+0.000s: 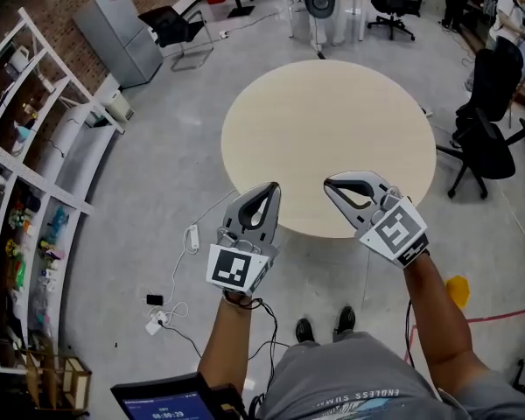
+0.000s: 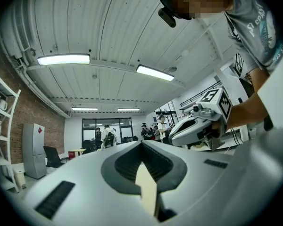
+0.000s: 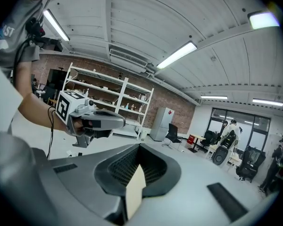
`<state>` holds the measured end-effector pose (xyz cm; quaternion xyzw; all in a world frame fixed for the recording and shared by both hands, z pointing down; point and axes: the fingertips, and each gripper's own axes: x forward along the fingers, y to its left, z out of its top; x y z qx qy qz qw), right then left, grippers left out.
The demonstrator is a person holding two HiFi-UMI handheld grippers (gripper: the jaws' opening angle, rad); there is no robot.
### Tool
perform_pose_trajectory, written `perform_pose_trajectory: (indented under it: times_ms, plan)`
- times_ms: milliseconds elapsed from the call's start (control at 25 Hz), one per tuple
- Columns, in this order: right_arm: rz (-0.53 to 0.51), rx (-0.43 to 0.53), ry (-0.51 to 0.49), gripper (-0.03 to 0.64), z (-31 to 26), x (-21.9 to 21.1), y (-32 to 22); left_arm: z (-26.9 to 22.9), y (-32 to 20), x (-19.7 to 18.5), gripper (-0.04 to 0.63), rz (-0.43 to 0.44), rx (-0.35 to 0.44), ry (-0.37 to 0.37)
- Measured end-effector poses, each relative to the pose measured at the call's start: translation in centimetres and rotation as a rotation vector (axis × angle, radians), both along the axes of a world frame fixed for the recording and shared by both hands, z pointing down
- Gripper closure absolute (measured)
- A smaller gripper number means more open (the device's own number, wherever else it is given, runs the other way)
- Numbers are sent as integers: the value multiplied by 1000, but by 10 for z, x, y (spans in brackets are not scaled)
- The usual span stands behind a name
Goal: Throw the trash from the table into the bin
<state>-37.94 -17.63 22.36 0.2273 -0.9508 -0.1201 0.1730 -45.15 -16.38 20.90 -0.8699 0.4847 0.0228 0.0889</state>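
Note:
The round beige table (image 1: 332,138) lies bare in the head view, with no trash and no bin in sight. My left gripper (image 1: 269,187) hovers over the table's near edge with its jaws together and nothing between them. My right gripper (image 1: 330,184) hangs beside it, a short gap away, also shut and empty. In the left gripper view my left gripper (image 2: 142,142) points nearly level across the room, with the right gripper (image 2: 172,138) at its right. In the right gripper view my right gripper (image 3: 140,146) has the left gripper (image 3: 124,122) at its left.
White shelving (image 1: 26,191) runs along the left wall, and a grey cabinet (image 1: 118,33) stands at the back left. Black office chairs (image 1: 486,138) stand right of the table. A power strip and cables (image 1: 192,237) lie on the floor, with a yellow object (image 1: 456,290) at the right.

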Motion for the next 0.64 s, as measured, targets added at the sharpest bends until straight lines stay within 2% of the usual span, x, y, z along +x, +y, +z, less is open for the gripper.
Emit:
perform_pose_trajectory:
  times_ms: [240,480,640]
  plan:
    - [9,-8,-5,609,3,0,-3,5,-3,5,561,12,-18,-9]
    - [14,-15,-3,609,9,-6,-10,2,-11,3,561,27,25,34]
    - [20,-17,2,609,8,-2,-8,8,-11,5,561,24,-15,8]
